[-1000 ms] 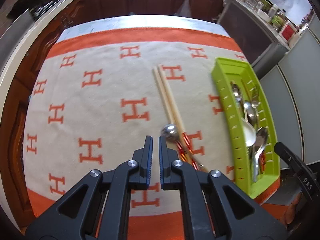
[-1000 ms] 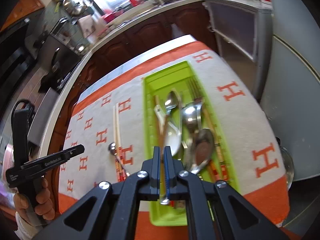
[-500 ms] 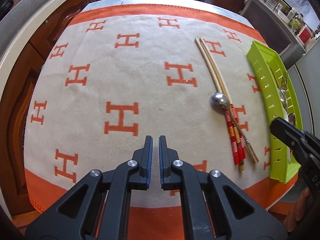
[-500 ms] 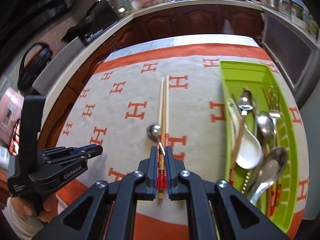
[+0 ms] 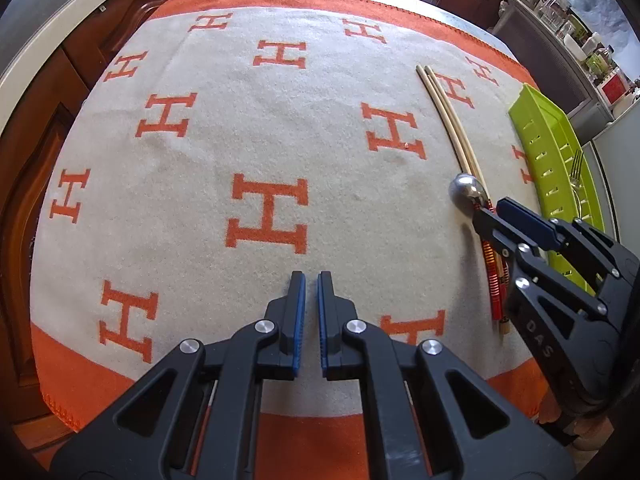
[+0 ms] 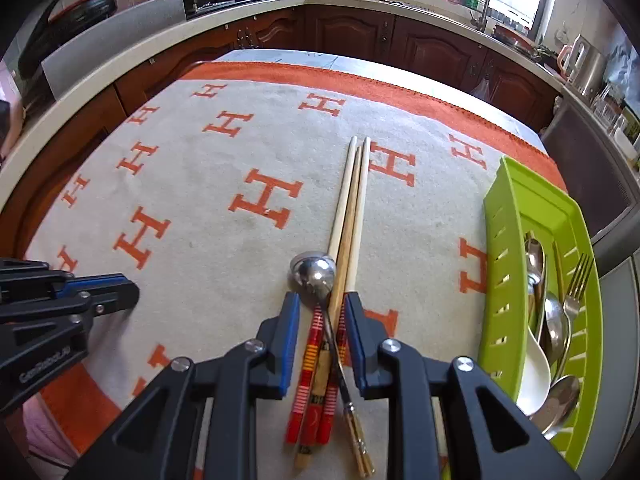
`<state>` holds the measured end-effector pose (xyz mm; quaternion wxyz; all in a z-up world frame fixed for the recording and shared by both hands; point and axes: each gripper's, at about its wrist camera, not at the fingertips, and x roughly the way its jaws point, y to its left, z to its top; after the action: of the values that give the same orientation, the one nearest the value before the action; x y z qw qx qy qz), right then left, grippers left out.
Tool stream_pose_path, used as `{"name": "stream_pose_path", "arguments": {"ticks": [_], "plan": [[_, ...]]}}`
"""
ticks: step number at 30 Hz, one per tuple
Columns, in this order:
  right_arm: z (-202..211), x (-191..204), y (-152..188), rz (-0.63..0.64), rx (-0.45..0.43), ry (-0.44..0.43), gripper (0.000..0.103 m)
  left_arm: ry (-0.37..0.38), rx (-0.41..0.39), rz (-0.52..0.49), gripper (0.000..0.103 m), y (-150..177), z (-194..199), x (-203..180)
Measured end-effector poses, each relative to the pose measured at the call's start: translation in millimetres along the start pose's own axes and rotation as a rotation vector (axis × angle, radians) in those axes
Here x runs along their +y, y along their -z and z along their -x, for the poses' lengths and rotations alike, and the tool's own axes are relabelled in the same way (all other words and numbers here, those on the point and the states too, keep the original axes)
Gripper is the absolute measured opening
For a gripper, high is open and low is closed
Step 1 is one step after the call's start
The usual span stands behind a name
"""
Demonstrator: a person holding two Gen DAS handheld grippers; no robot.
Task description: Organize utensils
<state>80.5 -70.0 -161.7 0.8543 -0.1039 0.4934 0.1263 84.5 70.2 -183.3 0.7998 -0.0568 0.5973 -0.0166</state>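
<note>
Three chopsticks [image 6: 347,220] with red-banded handles lie side by side on the orange-and-cream cloth, with a small steel spoon [image 6: 316,276] lying across them. My right gripper [image 6: 322,312] is open, its jaws standing either side of the chopstick handles and the spoon's handle, just above them. The chopsticks [image 5: 456,128] and spoon [image 5: 466,192] also show in the left wrist view, with the right gripper [image 5: 490,210] over them. My left gripper [image 5: 311,284] is shut and empty, over bare cloth to the left. It shows in the right wrist view [image 6: 132,290].
A lime green slotted tray [image 6: 504,240] at the cloth's right edge holds several spoons, a fork and a white ladle. It also shows in the left wrist view [image 5: 540,140]. Dark wood kitchen cabinets and a countertop ring the table.
My right gripper has left the tray, swung left over the chopsticks and spoon, come down and opened around their handles. My left gripper has drifted left, staying shut.
</note>
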Motion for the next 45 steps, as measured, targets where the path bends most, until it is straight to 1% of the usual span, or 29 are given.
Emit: {"name": "stream_pose_path", "arguments": {"ticks": [4, 6, 7, 8, 9, 11, 15, 19, 21, 23, 25, 27, 30, 39, 43, 45], "plan": [[-6.5, 3.8, -2.1, 0.014, -0.009, 0.047, 0.023, 0.001, -0.005, -0.006, 0.003, -0.3, -0.4, -0.4], [-7.9, 1.1, -2.5, -0.006, -0.010, 0.046, 0.018, 0.000, -0.006, -0.009, 0.003, -0.5, -0.5, -1.1], [-7.6, -0.5, -2.9, -0.015, -0.012, 0.041, 0.017, -0.001, -0.006, -0.011, 0.003, -0.6, -0.5, -1.1], [-7.1, -3.3, -3.1, -0.030, -0.012, 0.029, 0.017, -0.001, -0.006, -0.012, 0.003, -0.9, -0.6, -1.5], [-5.5, -7.1, -3.1, -0.048, -0.016, 0.011, 0.011, -0.003, -0.006, -0.013, 0.004, -1.3, -0.7, -2.2], [-3.2, -13.1, -3.3, -0.080, -0.018, -0.002, 0.006, -0.003, -0.005, -0.017, 0.004, -1.9, -0.7, -3.5], [-2.1, -35.7, 0.4, -0.193, -0.003, -0.074, 0.004, -0.001, -0.004, -0.028, 0.004, -3.9, -1.6, -8.5], [2.9, -57.7, 6.9, -0.295, 0.000, -0.142, 0.003, 0.019, -0.002, -0.040, 0.004, -8.8, -2.9, -17.2], [10.0, -68.1, 9.9, -0.338, -0.010, -0.177, 0.003, 0.047, -0.004, -0.041, 0.004, -13.7, -3.2, -23.0], [18.8, -78.1, 11.7, -0.374, -0.026, -0.207, 0.002, 0.093, -0.006, -0.033, 0.004, -20.4, -3.8, -28.9], [28.5, -87.6, 13.8, -0.403, -0.046, -0.226, 0.002, 0.125, -0.010, -0.025, 0.004, -28.0, -5.3, -35.7], [37.7, -96.0, 15.2, -0.424, -0.067, -0.235, 0.002, 0.137, -0.024, -0.024, 0.004, -36.9, -7.5, -44.2], [50.1, -106.2, 17.2, -0.452, -0.097, -0.252, 0.001, 0.129, -0.040, -0.032, 0.004, -48.2, -11.9, -57.2], [93.6, -134.2, 23.8, -0.486, -0.187, -0.254, 0.001, 0.098, -0.034, -0.081, 0.004, -63.6, -25.3, -92.1], [116.7, -149.5, 26.1, -0.486, -0.217, -0.225, 0.001, 0.084, -0.038, -0.098, 0.004, -66.7, -28.9, -102.1], [127.8, -156.8, 27.5, -0.476, -0.223, -0.187, 0.001, 0.076, -0.035, -0.101, 0.004, -67.3, -31.9, -104.9]]}}
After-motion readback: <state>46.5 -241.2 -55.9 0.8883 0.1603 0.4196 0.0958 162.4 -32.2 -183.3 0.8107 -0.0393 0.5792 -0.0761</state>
